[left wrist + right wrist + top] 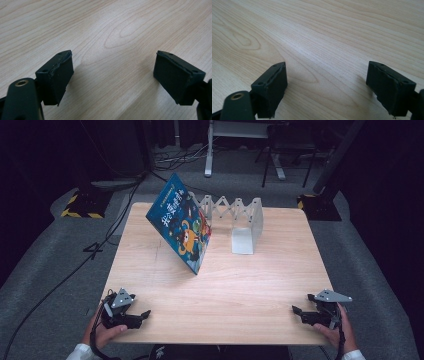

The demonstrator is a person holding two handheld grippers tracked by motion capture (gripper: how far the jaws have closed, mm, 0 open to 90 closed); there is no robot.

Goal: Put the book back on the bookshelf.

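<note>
Book-handling starts from your left gripper [142, 314] and right gripper [296, 310], both released and empty at the table's [240, 295] near edge: reach toward twelve o'clock for the blue picture book [181, 226] leaning on the white accordion rack [239, 220], clamping its free edges evenly; its yellow cover characters are too small to read.

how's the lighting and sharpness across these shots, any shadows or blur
High view: the wooden table is evenly lit while the floor and room around it fall dark; the book looks soft. Left gripper view: wood grain sharp, soft shadows under the pads. Right gripper view: the near pads look slightly soft, the grain brighter farther off.
</note>
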